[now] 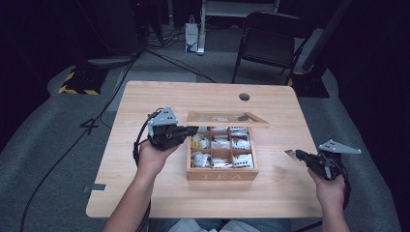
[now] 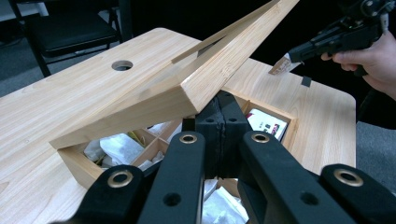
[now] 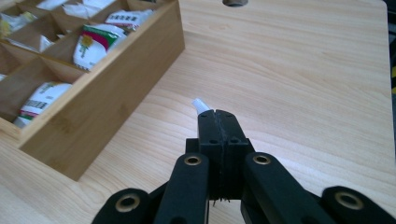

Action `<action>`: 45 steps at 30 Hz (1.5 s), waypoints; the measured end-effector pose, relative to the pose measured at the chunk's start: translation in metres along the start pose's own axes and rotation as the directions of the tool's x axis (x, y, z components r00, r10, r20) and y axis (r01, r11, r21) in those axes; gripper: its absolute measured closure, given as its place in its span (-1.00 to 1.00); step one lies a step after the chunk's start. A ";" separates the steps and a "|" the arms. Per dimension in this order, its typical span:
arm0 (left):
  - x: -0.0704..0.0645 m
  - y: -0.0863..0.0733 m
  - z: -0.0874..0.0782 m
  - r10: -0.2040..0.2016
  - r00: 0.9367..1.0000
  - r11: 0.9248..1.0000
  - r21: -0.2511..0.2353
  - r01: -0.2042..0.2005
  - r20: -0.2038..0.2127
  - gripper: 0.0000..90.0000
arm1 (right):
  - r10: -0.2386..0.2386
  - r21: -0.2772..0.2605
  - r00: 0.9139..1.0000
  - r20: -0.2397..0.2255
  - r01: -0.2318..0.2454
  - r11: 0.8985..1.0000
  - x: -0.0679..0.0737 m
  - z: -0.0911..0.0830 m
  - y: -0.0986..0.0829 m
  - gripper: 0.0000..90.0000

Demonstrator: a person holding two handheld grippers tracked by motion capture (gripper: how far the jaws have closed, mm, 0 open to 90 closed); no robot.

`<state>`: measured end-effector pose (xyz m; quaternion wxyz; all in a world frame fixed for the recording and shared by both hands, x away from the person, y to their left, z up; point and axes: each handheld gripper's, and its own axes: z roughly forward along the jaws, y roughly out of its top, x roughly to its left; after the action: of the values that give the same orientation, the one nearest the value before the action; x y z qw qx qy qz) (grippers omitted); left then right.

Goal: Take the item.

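A wooden tea box [image 1: 222, 175] stands mid-table, its compartments holding several tea bags [image 1: 241, 161]. Its lid [image 1: 227, 118] is raised and tilted. My left gripper [image 1: 193, 129] is shut, its tips tucked under the lid's left front corner, and the lid [image 2: 210, 79] rests on top of my left gripper [image 2: 222, 100]. My right gripper [image 1: 297, 154] hovers to the right of the box, shut on a small tea packet [image 1: 289, 153]. The white end of that packet [image 3: 200, 104] pokes out past my right gripper [image 3: 217, 114]. The box wall [image 3: 102, 102] lies to its left.
A round cable hole [image 1: 244, 96] sits in the table's far side. Bare wood [image 1: 285, 121] stretches right of the box. A folding chair [image 1: 270, 38] stands beyond the table, and cables cross the grey floor [image 1: 58, 145] at left.
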<state>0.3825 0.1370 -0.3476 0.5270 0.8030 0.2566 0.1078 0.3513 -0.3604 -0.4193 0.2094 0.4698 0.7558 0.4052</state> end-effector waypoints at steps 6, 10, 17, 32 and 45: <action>0.000 0.000 0.000 0.000 1.000 1.000 0.000 0.000 0.002 0.99 | -0.003 0.036 0.999 0.034 0.002 0.999 -0.005 0.007 -0.007 1.00; 0.000 0.000 0.000 0.000 1.000 1.000 -0.001 0.000 0.002 0.99 | -0.016 0.059 0.997 0.074 0.012 0.998 -0.006 0.010 -0.010 1.00; 0.000 0.000 0.000 -0.005 1.000 1.000 -0.001 0.005 0.006 0.98 | -0.028 0.099 0.991 0.130 0.015 0.995 -0.009 0.015 -0.016 0.99; 0.000 0.000 0.000 -0.001 1.000 1.000 0.001 0.001 0.003 0.98 | -0.085 0.167 0.985 0.148 0.059 0.984 -0.002 0.026 -0.018 0.94; 0.000 0.000 0.000 0.001 1.000 1.000 0.003 -0.001 0.004 0.98 | -0.039 0.117 0.997 0.067 0.031 0.993 -0.005 0.024 -0.016 0.25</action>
<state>0.3825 0.1371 -0.3476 0.5261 0.8042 0.2553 0.1061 0.3613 -0.3588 -0.4465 0.2146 0.4815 0.7786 0.3404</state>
